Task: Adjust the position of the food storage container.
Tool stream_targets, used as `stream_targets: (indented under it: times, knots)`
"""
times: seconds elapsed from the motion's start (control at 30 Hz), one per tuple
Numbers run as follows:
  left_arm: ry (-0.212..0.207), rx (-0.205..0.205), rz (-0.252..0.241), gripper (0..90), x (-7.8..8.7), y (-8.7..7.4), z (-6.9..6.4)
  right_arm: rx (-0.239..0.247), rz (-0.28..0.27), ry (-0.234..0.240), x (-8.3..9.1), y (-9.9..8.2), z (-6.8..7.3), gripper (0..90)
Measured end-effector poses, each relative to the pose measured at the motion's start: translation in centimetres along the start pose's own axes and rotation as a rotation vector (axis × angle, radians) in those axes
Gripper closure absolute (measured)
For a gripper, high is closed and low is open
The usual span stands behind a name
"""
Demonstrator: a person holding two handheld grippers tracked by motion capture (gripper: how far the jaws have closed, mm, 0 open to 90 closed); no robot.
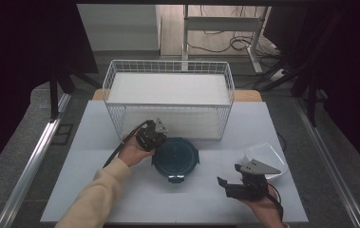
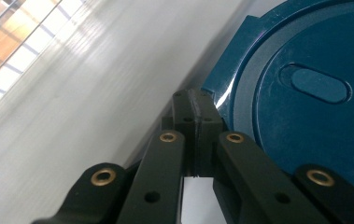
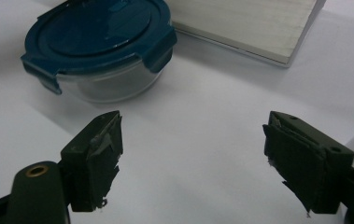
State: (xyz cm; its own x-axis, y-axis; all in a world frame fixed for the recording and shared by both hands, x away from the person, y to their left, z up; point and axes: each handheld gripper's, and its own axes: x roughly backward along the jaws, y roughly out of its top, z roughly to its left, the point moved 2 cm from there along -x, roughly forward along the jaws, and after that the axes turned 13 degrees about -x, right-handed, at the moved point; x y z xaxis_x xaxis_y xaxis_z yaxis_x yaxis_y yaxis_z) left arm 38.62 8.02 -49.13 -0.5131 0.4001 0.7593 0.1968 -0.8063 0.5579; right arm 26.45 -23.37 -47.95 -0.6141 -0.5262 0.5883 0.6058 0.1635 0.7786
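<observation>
- Resting at centre frame, left gripper [image 1: 155,136] touches the blue-lidded container [image 1: 175,157]; jaws fully closed, empty
- right gripper [image 1: 226,186], lower right; jaws wide apart, holding nothing

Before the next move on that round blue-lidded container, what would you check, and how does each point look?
1. Left gripper shut: ok, the jaws are pressed together with nothing between them, their tip at the lid's edge.
2. Right gripper open and empty: ok, the jaws stand wide over bare table.
3. Blue lid seated on the glass container: ok, it sits level; whether all its clips are latched, cannot tell.
4. Path into the wire basket: ok, its top is open.
5. Clear plastic tub out of the way: ok, it sits apart beyond the right gripper.
</observation>
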Motion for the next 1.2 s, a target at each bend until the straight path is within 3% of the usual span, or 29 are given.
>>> stream_targets:
  times: [0.17, 0.53, 0.6, 0.8, 0.9, 0.93, 0.97, 1.07, 1.13, 1.2]
  knots:
    - [0.001, -0.024, -0.009, 90.0, 0.1, 0.5, -1.0, -0.003, 0.0, 0.001, 0.0, 0.1, -0.1, 19.4]
    - [-0.05, -0.061, -0.029, 90.0, 0.5, 1.7, -3.6, -0.011, -0.019, 0.003, 0.3, 0.3, -0.2, 19.6]
    - [-0.054, -0.058, -0.045, 90.0, 0.5, 1.9, -4.1, -0.013, -0.021, 0.003, 0.4, 0.3, -0.3, 19.6]
    - [-0.06, -0.042, -0.029, 90.0, 0.6, 2.0, -4.0, -0.013, -0.026, 0.004, 0.3, 0.4, -0.3, 19.6]
    - [-0.027, 0.01, -0.05, 90.0, 1.9, 1.9, -3.9, -0.014, -0.029, 0.007, 0.4, 0.4, -0.2, 19.6]
    - [0.006, 0.063, -0.105, 90.0, 4.0, 1.6, -4.1, -0.014, -0.032, 0.009, 0.5, 0.4, -0.2, 19.6]
    - [0.006, 0.063, -0.105, 90.0, 4.0, 1.6, -4.1, -0.014, -0.032, 0.009, 0.5, 0.4, -0.2, 19.6]
    - [-0.006, 0.112, -0.183, 90.0, 7.3, 0.5, -5.2, -0.02, -0.029, 0.008, 0.5, 0.4, -0.3, 19.6]
    - [-0.012, 0.172, -0.199, 89.7, 8.9, -0.9, -6.1, -0.022, -0.029, 0.009, 0.5, 0.4, -0.3, 19.6]
    - [0.005, 0.273, -0.195, 70.4, 10.6, -3.6, -7.7, -0.027, -0.025, 0.01, 0.5, 0.3, -0.4, 19.6]
